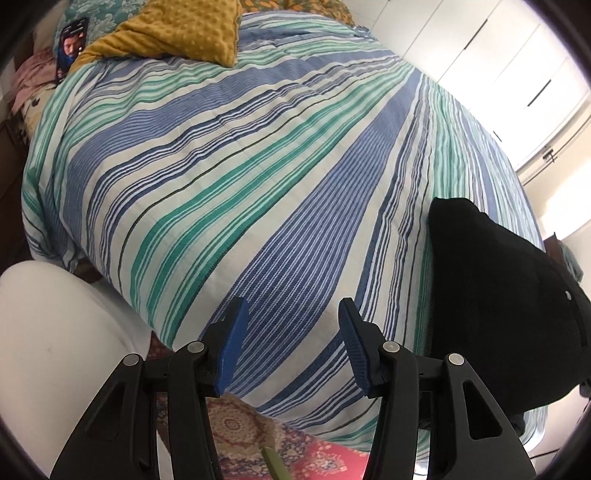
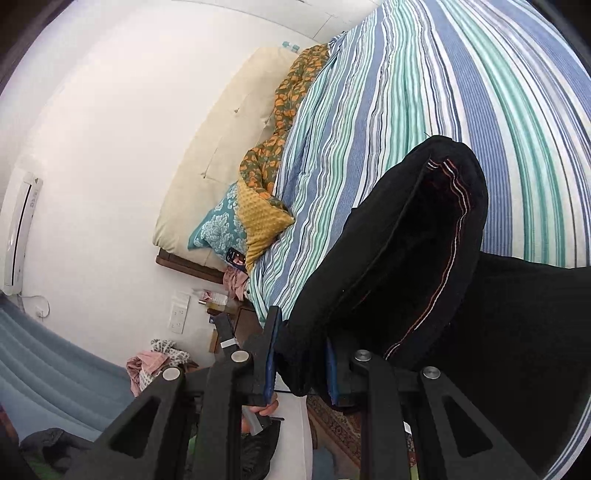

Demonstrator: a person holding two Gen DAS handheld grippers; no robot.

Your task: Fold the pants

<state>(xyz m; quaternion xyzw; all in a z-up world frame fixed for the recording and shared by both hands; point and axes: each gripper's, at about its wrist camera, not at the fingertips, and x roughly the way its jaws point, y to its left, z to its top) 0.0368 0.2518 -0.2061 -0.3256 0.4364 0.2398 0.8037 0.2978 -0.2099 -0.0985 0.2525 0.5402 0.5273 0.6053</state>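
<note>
The black pants (image 2: 399,251) hang from my right gripper (image 2: 301,354), which is shut on a thick fold of their fabric, with the open waistband facing the camera over the striped bed (image 2: 461,92). In the left wrist view the pants (image 1: 495,295) show as a black mass at the right, over the bed's edge. My left gripper (image 1: 293,332) is open and empty, its blue pads apart, above the near corner of the striped bedspread (image 1: 240,166).
A mustard pillow (image 1: 184,33) and a phone (image 1: 70,48) lie at the head of the bed. A patterned rug (image 1: 258,435) covers the floor below. White wardrobe doors (image 1: 498,55) stand beyond the bed. A clothes pile (image 2: 155,363) lies on the floor by the nightstand.
</note>
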